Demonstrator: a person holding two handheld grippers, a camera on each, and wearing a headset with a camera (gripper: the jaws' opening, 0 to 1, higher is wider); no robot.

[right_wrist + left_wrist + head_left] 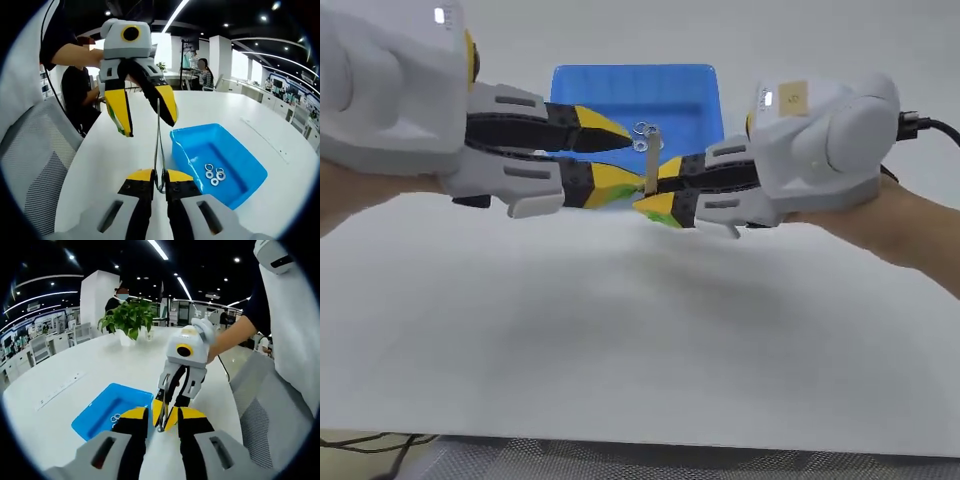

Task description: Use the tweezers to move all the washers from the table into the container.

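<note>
White tabletop (pixel 620 330), smooth and matt, runs across the lower two thirds of the head view. We log what sits on and over it.

Item 1: container (pixel 239 196). It is a shallow rectangular tray of glossy blue plastic with rounded corners and a raised rim. It sits at the upper centre of the head view and at the lower right of the right gripper view.

Item 2: washers (pixel 215 175). We see a small cluster of flat, bright metal rings lying close together on the container floor.

Item 3: tweezers (pixel 158 145). These are two thin, straight metal blades, joined at the base and running up the middle of the right gripper view.

Item 4: right gripper (pixel 159 174). It has a white moulded shell and black jaws capped in yellow. The jaws are pinched together on the joined end of the tweezers.

Item 5: left gripper (pixel 148 127). It is of the same build and fills the upper left of the right gripper view, facing the other gripper. Its jaws are spread wide, one on each side of the tweezers' upper end. We cannot tell whether either jaw touches the blades.

Item 6: potted plant (pixel 130 320). It is leafy green in a white pot, at the upper left of the left gripper view.
</note>
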